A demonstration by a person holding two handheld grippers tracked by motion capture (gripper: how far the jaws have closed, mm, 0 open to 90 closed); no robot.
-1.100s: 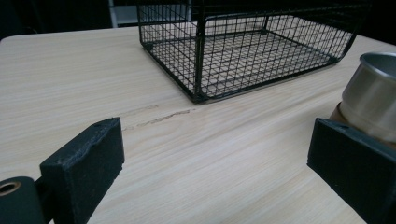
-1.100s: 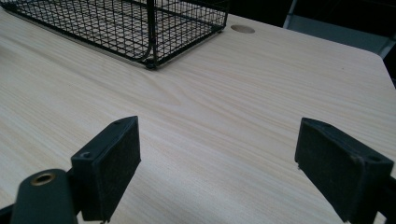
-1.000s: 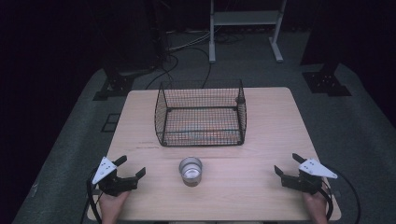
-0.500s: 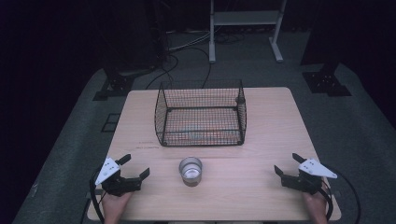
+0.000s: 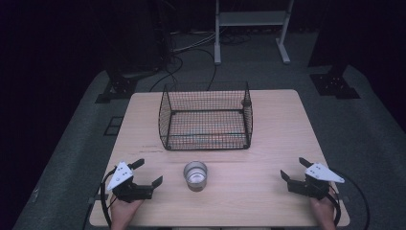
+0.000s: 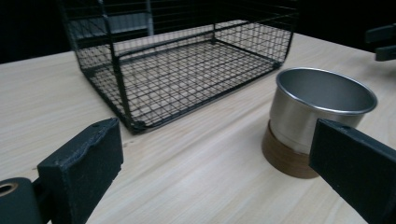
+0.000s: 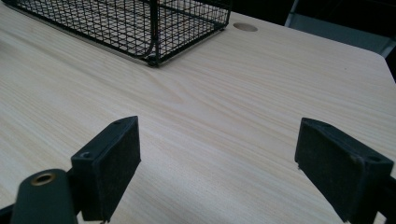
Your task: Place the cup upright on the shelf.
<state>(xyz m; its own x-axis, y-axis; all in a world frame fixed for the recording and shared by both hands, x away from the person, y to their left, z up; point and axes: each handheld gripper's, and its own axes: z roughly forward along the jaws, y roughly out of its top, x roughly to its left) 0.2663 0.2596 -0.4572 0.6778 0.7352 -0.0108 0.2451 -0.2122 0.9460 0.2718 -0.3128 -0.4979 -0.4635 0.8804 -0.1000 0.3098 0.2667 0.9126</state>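
Note:
A small steel cup (image 5: pixel 196 175) with a brown base stands upright on the wooden table (image 5: pixel 268 139), just in front of a black wire basket (image 5: pixel 206 138). My left gripper (image 5: pixel 148 172) rests at the front left, open and empty, its jaws pointing toward the cup a short way off. In the left gripper view the cup (image 6: pixel 322 107) stands ahead to the right of the open left gripper (image 6: pixel 215 140), partly behind the right jaw, with the basket (image 6: pixel 187 60) beyond. My right gripper (image 5: pixel 293 168) lies open and empty at the front right; in the right gripper view the gripper (image 7: pixel 217 140) has bare wood between its jaws.
The basket holds nothing and sits mid-table toward the back. A round cable hole (image 7: pixel 245 27) marks the tabletop beyond the basket corner (image 7: pixel 154 28). Dark floor, cables and a white stand's legs (image 5: pixel 251 28) lie past the far edge. The other gripper (image 6: pixel 383 42) shows far right.
My left gripper has slid a little to the right, toward the cup. The right gripper, cup and basket have stayed put.

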